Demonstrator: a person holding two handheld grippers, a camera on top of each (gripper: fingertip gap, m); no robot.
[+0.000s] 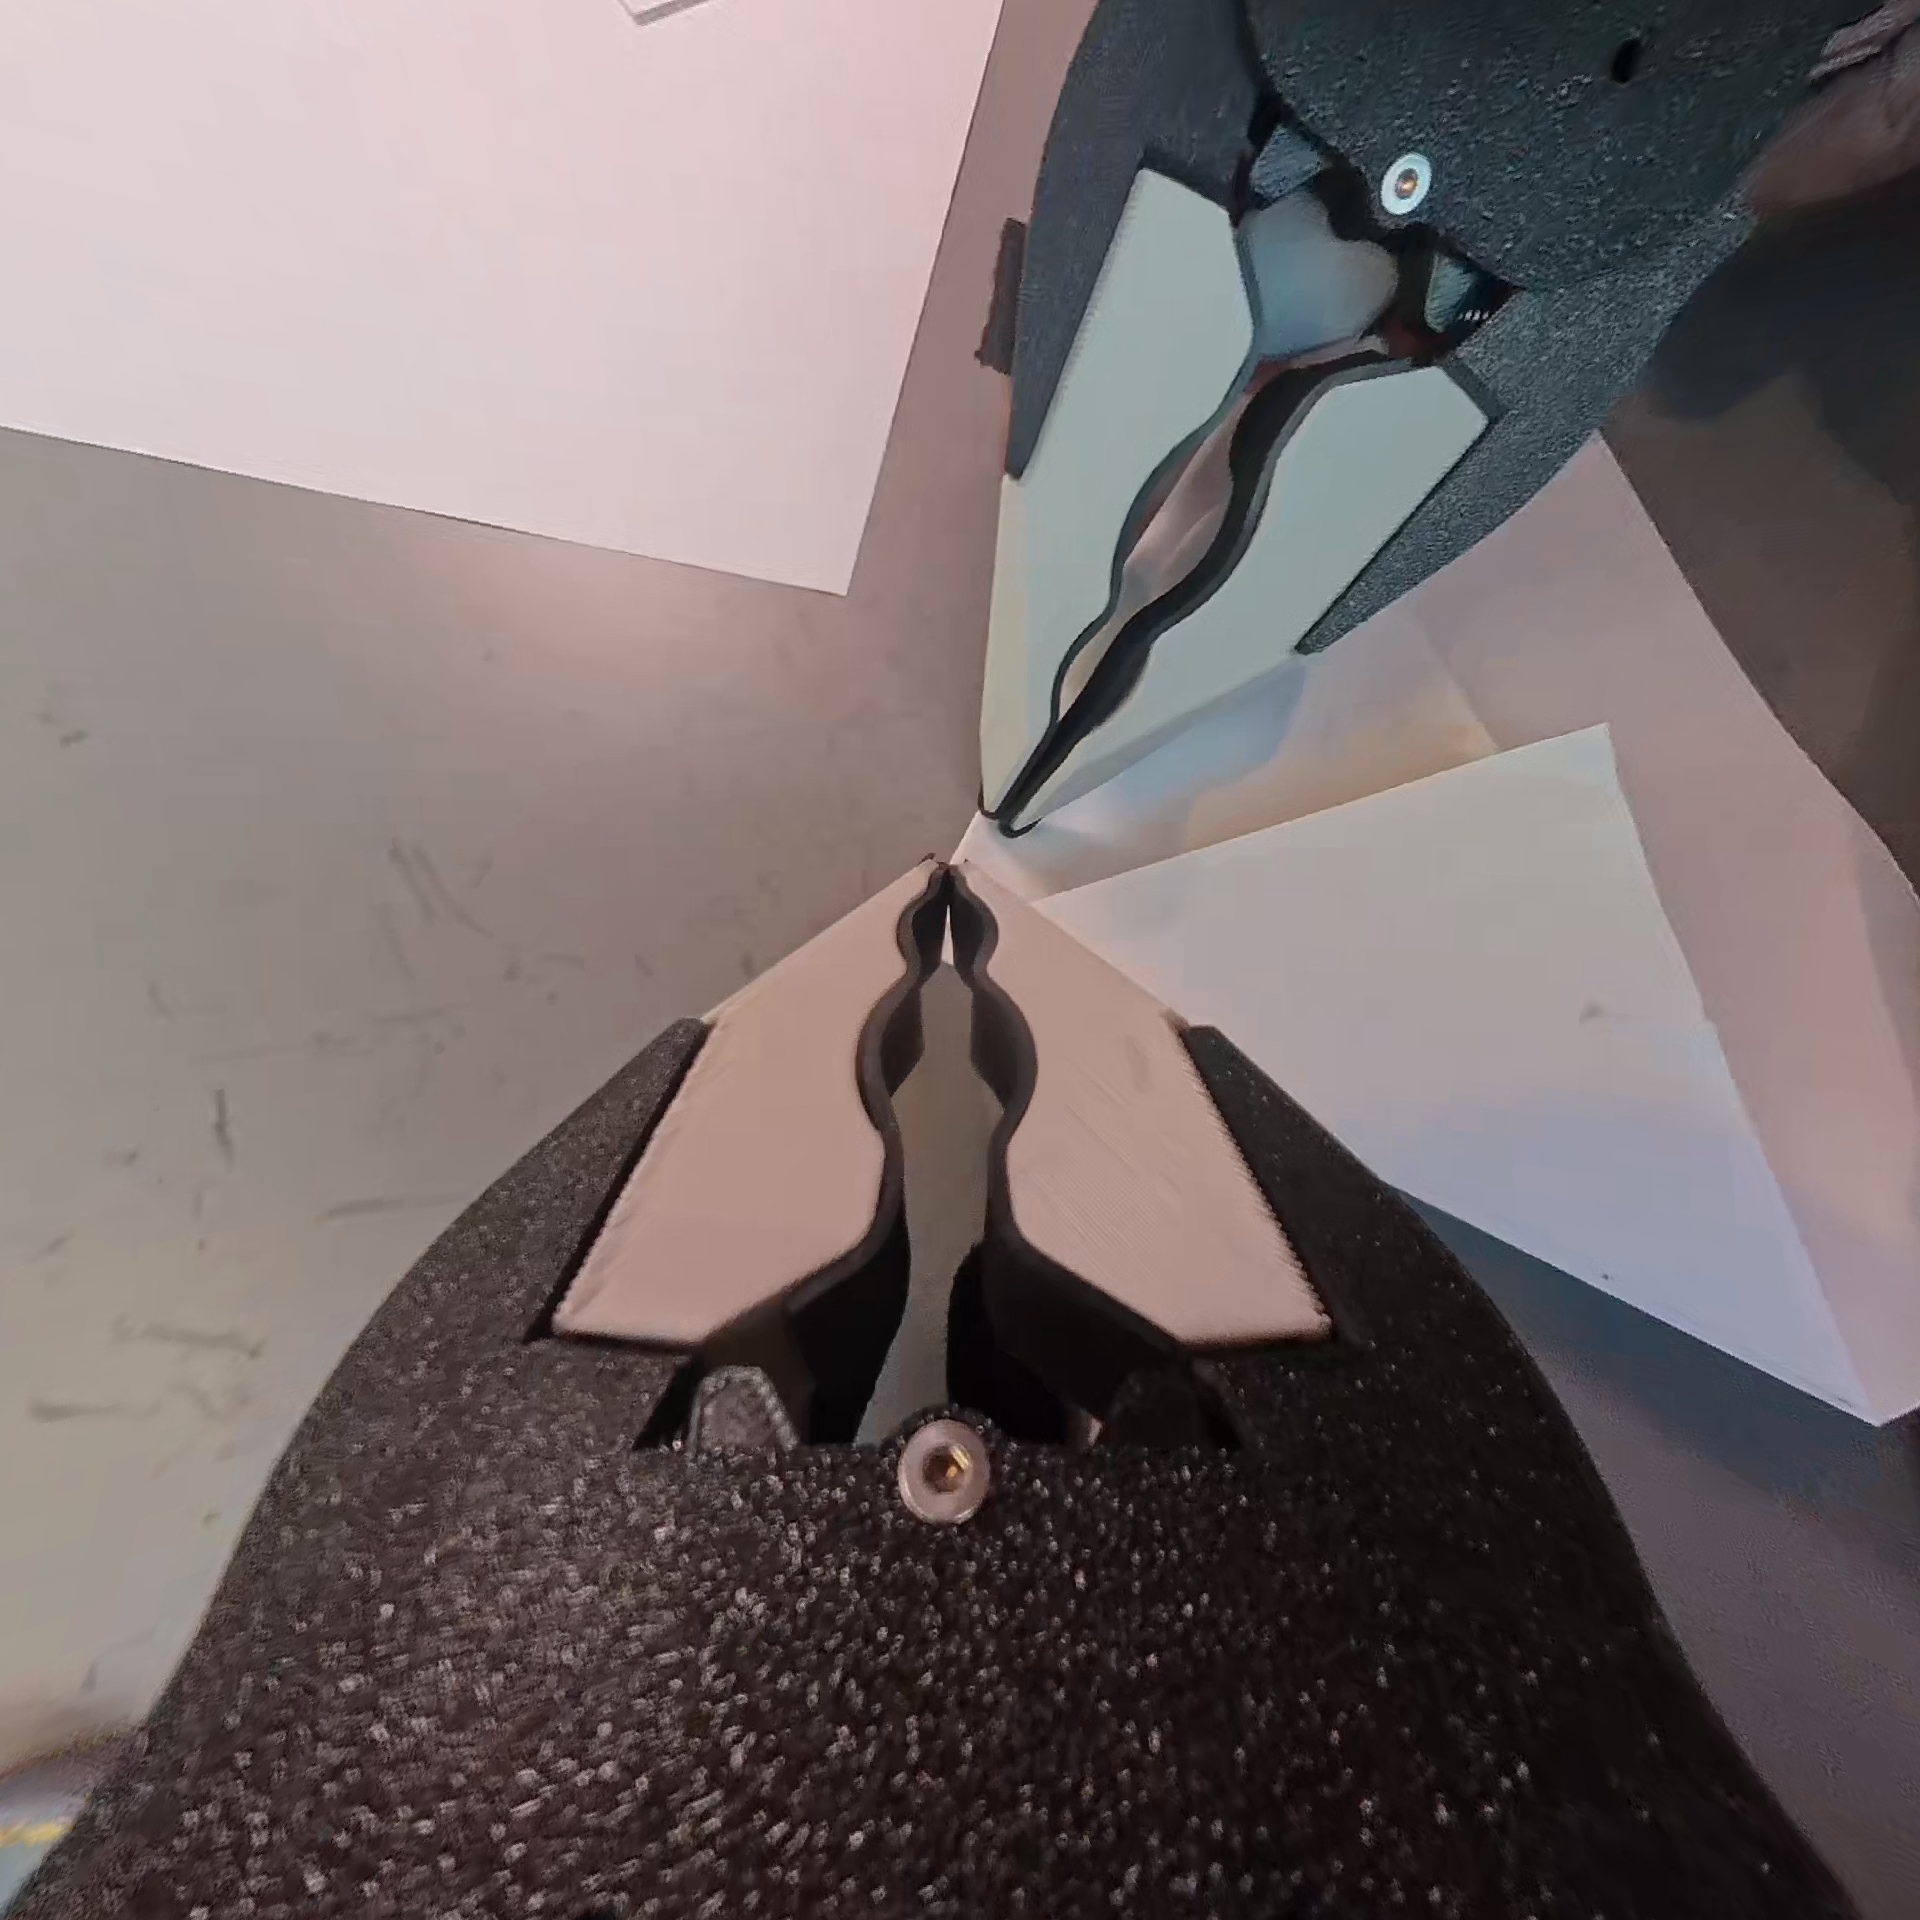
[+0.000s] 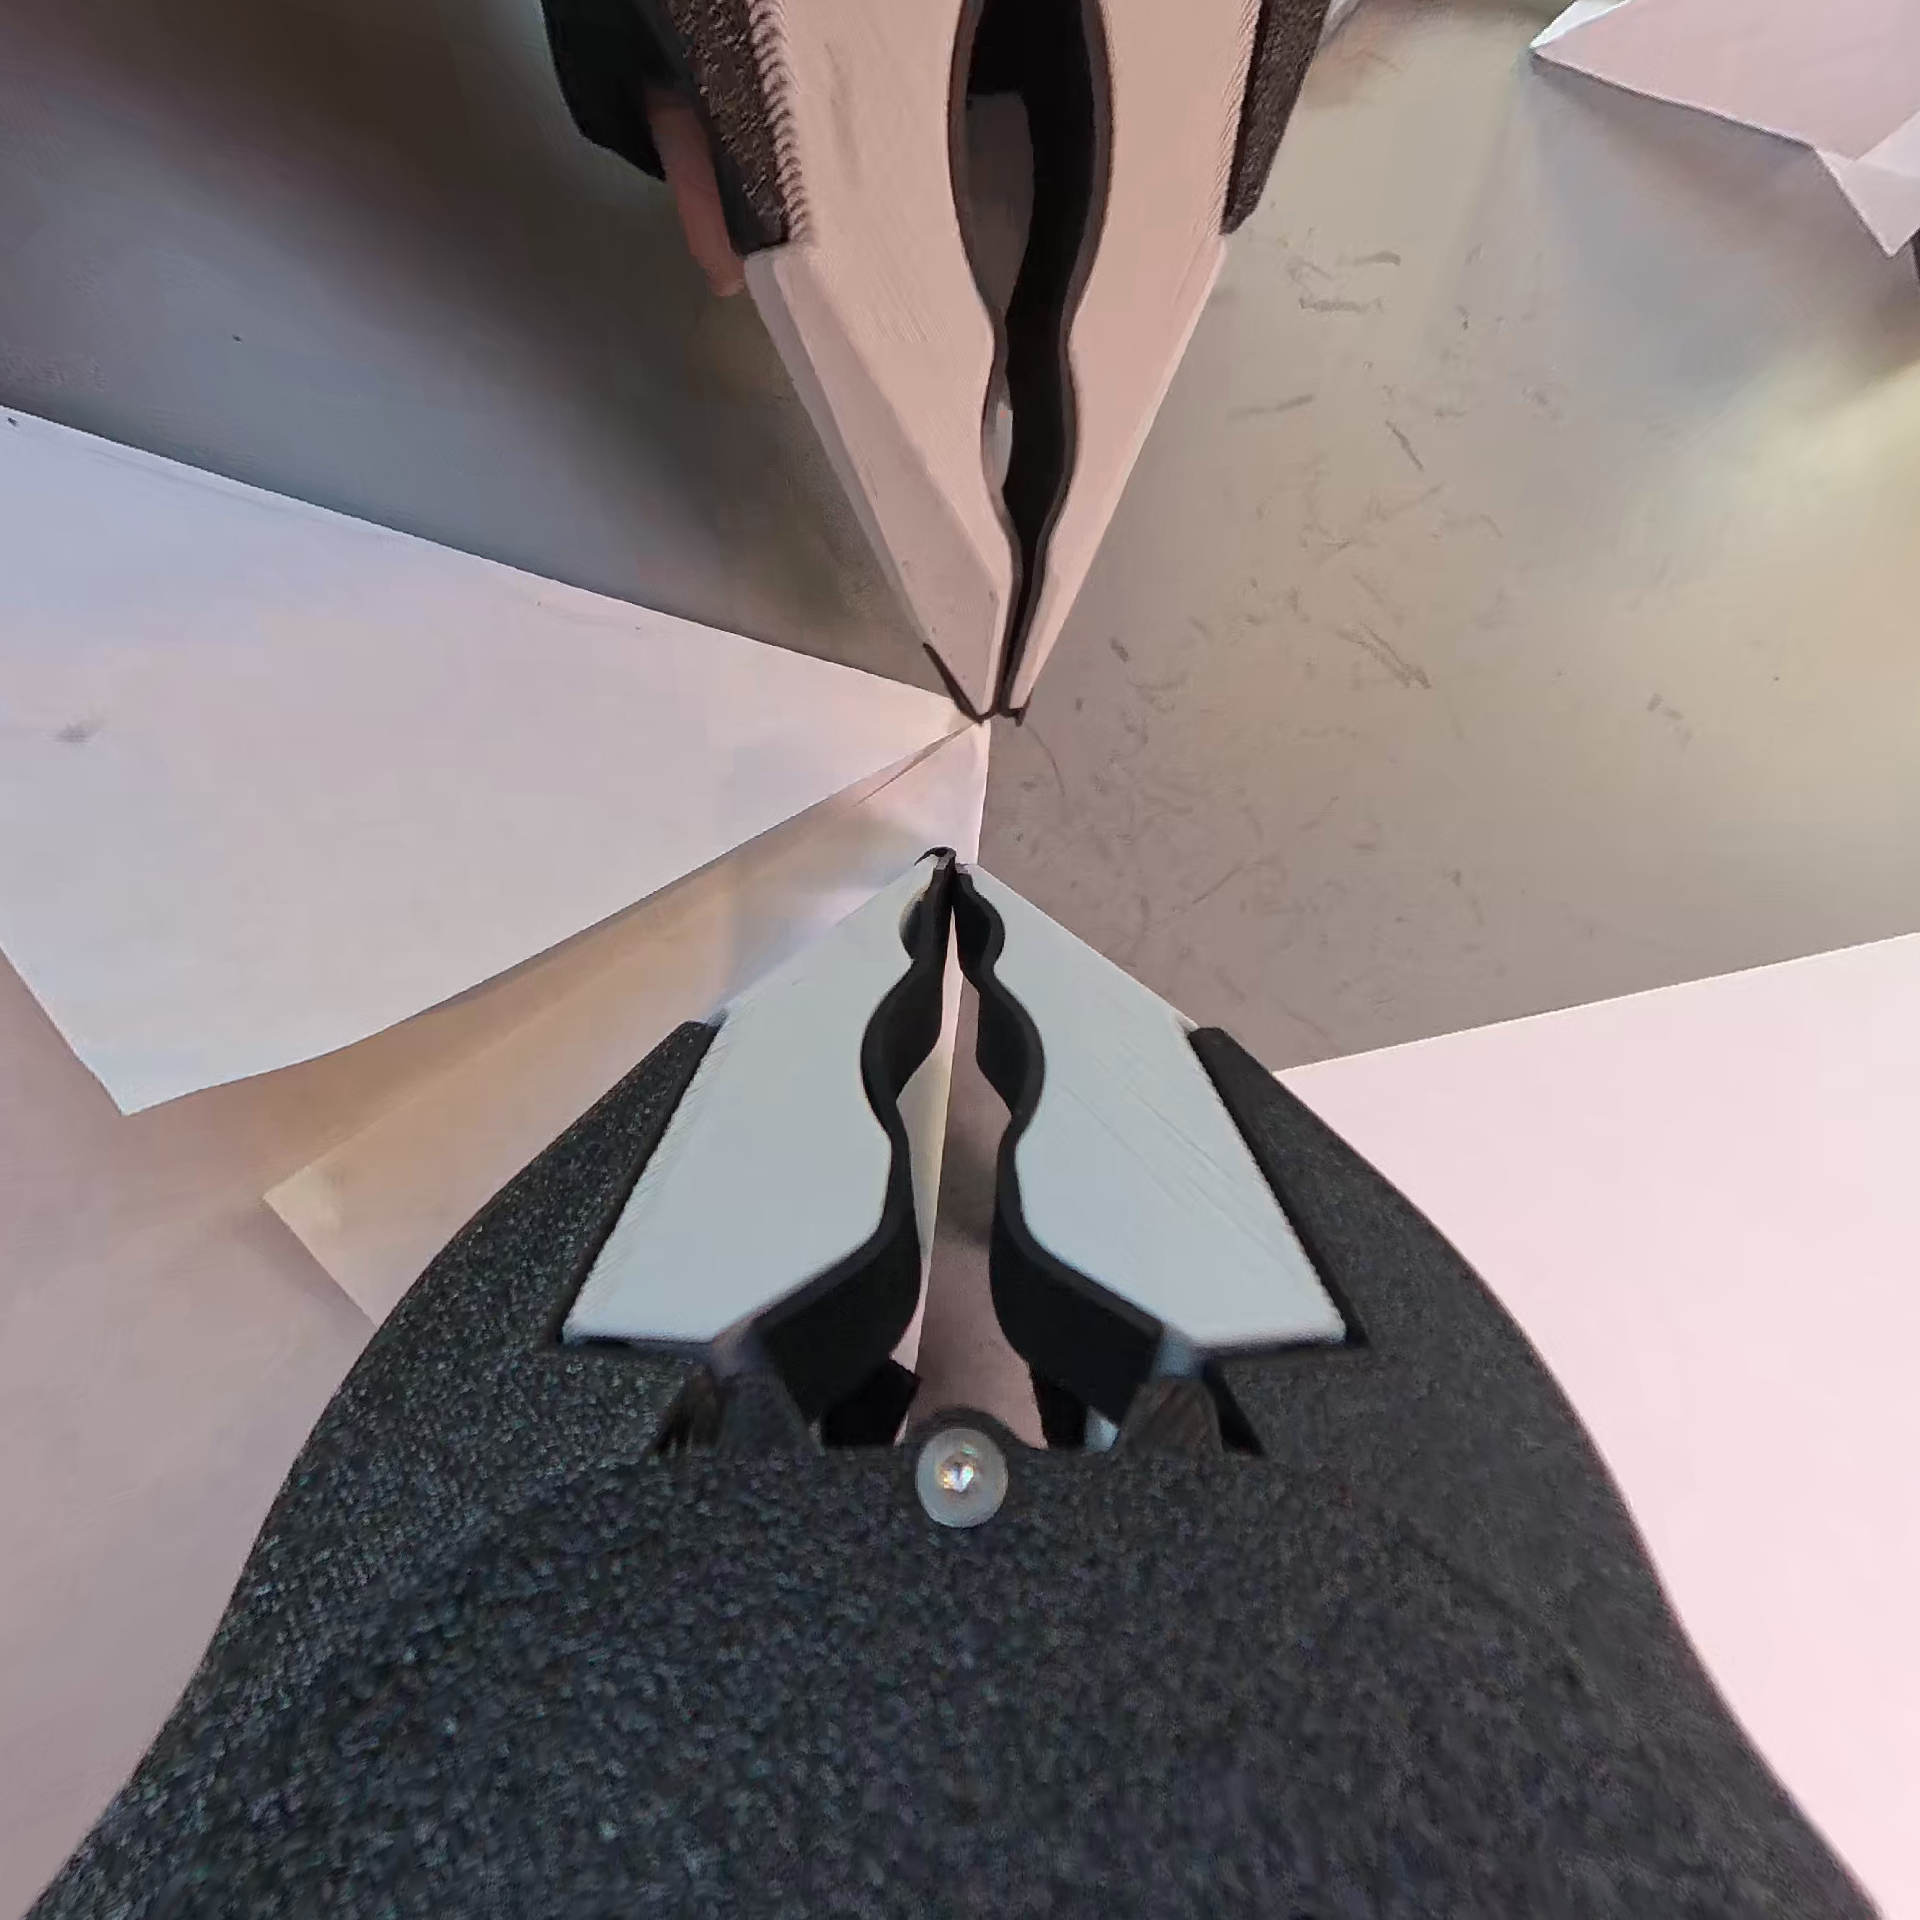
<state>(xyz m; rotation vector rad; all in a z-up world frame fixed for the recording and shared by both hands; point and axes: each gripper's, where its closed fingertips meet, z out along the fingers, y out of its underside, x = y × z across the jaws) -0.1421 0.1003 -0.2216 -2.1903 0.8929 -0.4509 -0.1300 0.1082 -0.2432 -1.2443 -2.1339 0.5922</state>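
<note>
A folded white paper (image 1: 1455,1039) lies on the dark grey table (image 1: 364,935), its layers narrowing to a pointed tip. My left gripper (image 1: 943,868) is shut, with the paper's tip pinched between its fingertips. My right gripper (image 1: 1003,826) comes in from the top right, also shut on the same tip, nearly touching the left one. In the right wrist view my right gripper (image 2: 943,862) is shut with a paper edge running up between its fingers. The left gripper (image 2: 987,712) faces it from above, and the folded paper (image 2: 416,779) spreads to the left.
A flat white sheet (image 1: 468,260) lies at the far left. Another white sheet (image 2: 1610,1299) lies at the right, and a creased paper (image 2: 1766,83) at the top right corner. A person's hand (image 2: 707,208) holds the left gripper. The table (image 2: 1403,571) is scratched. Left and right tips are no more than a few centimetres apart.
</note>
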